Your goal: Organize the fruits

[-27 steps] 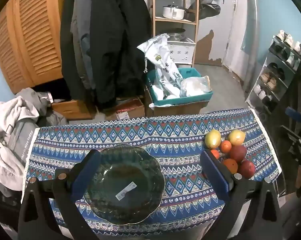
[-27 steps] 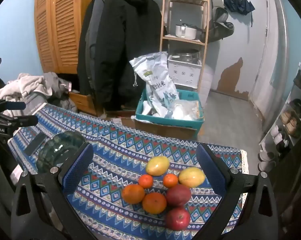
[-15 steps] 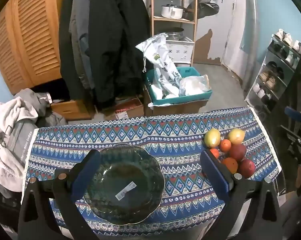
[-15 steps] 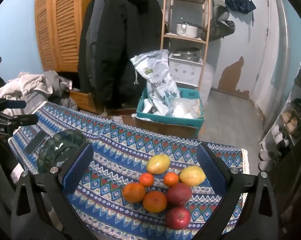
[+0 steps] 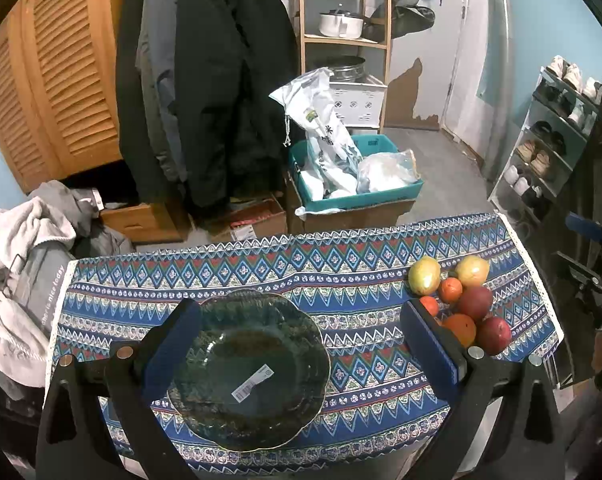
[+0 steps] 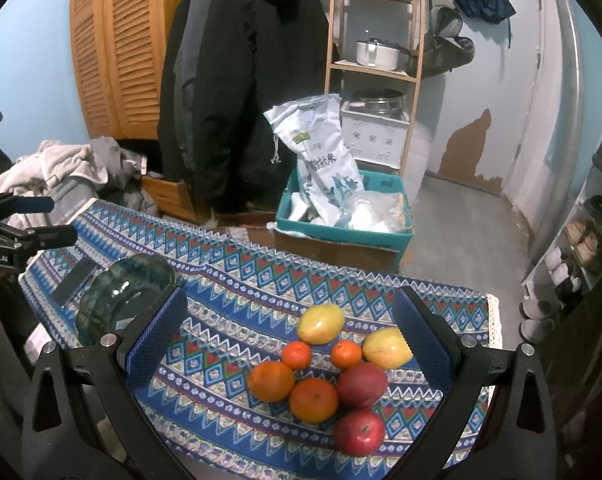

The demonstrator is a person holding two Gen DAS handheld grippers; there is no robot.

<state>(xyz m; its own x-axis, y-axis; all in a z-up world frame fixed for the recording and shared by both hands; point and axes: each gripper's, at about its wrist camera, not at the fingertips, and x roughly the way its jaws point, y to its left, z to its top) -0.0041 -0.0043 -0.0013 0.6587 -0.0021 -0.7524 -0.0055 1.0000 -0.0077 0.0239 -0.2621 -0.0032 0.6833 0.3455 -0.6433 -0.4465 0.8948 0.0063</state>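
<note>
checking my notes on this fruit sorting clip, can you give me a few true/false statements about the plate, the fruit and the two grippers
1. The green glass plate holds no fruit. True.
2. The right gripper is shut on an orange. False: its jaws stand wide open above the fruit pile, holding nothing.
3. Two yellow mangoes lie at the far edge of the fruit pile. True.
4. The red apple is the fruit nearest the right wrist camera. True.
5. The fruit sits on a bare wooden table. False: it lies on a blue patterned tablecloth.
6. The left gripper is closed on the plate's rim. False: it is open, and the plate shows between its fingers.
</note>
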